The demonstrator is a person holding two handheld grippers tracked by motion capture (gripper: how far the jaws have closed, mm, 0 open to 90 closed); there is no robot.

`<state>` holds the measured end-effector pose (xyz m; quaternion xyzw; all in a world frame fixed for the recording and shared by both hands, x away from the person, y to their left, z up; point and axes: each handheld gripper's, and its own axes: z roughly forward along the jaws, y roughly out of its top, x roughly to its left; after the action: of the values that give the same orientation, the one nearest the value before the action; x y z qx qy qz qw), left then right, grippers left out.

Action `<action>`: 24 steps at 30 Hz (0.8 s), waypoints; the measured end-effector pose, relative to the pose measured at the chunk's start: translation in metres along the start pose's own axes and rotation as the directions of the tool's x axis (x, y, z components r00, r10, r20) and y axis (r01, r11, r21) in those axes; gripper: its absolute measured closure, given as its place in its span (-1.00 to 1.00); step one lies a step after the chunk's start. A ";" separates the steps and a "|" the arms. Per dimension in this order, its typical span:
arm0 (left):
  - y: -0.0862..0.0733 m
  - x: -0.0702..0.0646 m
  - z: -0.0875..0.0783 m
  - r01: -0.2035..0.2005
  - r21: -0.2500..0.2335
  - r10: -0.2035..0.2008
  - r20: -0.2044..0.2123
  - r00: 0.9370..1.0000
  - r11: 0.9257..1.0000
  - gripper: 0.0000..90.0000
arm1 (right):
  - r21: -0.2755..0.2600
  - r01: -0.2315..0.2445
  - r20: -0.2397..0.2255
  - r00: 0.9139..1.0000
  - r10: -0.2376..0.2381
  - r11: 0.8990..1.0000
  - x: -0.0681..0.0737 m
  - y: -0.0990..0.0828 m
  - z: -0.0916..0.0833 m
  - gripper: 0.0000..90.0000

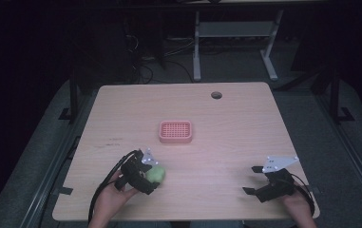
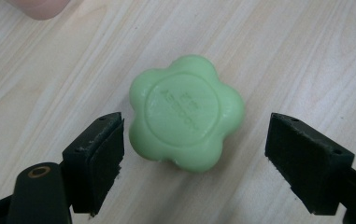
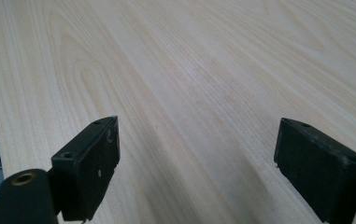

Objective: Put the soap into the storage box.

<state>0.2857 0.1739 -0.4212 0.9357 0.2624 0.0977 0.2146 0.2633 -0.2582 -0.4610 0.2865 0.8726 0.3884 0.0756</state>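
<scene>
A green flower-shaped soap (image 2: 186,112) lies flat on the wooden table (image 1: 226,123), near the front left (image 1: 158,174). My left gripper (image 2: 194,149) is open over it, one jaw at each side, neither pad touching. In the high view the left gripper (image 1: 153,176) sits at the soap, held by a hand. A pink slotted soap dish (image 1: 175,131) stands at the table's middle, beyond the soap. My right gripper (image 1: 250,179) rests open at the front right with nothing between its jaws (image 3: 196,163), over bare wood.
A round cable hole (image 1: 216,95) sits near the table's far edge. Beyond the table are a dark floor, cables and a white desk frame (image 1: 231,42). A pink corner of the dish (image 2: 40,7) shows at the top of the left gripper view.
</scene>
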 end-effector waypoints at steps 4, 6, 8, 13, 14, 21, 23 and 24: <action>0.003 0.000 0.002 -0.002 0.006 0.002 0.006 1.000 1.000 -0.56 | -0.002 0.000 -0.001 1.000 0.000 1.000 0.000 0.000 0.000 -0.69; 0.005 0.000 0.005 -0.004 0.012 0.004 0.008 1.000 1.000 -0.56 | -0.002 -0.001 -0.002 1.000 0.001 1.000 0.000 0.000 0.000 -0.69; 0.006 0.000 0.008 -0.009 0.022 0.008 0.007 1.000 1.000 -0.57 | -0.001 0.000 -0.001 1.000 0.000 1.000 0.000 0.000 0.000 -0.69; 0.010 0.003 0.013 -0.005 0.037 0.004 0.014 1.000 0.999 -0.57 | -0.001 0.000 -0.003 1.000 0.000 1.000 0.000 0.000 0.000 -0.69; 0.010 0.004 0.013 -0.005 0.039 0.004 0.013 1.000 0.999 -0.57 | -0.001 0.000 -0.003 1.000 0.000 1.000 0.000 0.000 0.000 -0.69; 0.014 0.004 0.020 -0.004 0.070 0.003 0.010 1.000 0.998 -0.56 | -0.003 -0.001 -0.004 1.000 0.001 1.000 0.000 0.000 0.000 -0.69; 0.015 0.004 0.023 0.001 0.082 -0.002 0.010 1.000 0.997 -0.55 | -0.002 -0.001 -0.004 1.000 0.001 1.000 0.001 0.000 0.000 -0.69; 0.015 0.005 0.024 0.004 0.087 -0.005 0.012 1.000 0.996 -0.55 | -0.003 0.002 -0.003 1.000 -0.002 1.000 0.000 0.000 0.000 -0.69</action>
<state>0.3036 0.1565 -0.4357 0.9443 0.2670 0.0798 0.1753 0.2630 -0.2581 -0.4606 0.2848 0.8725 0.3899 0.0748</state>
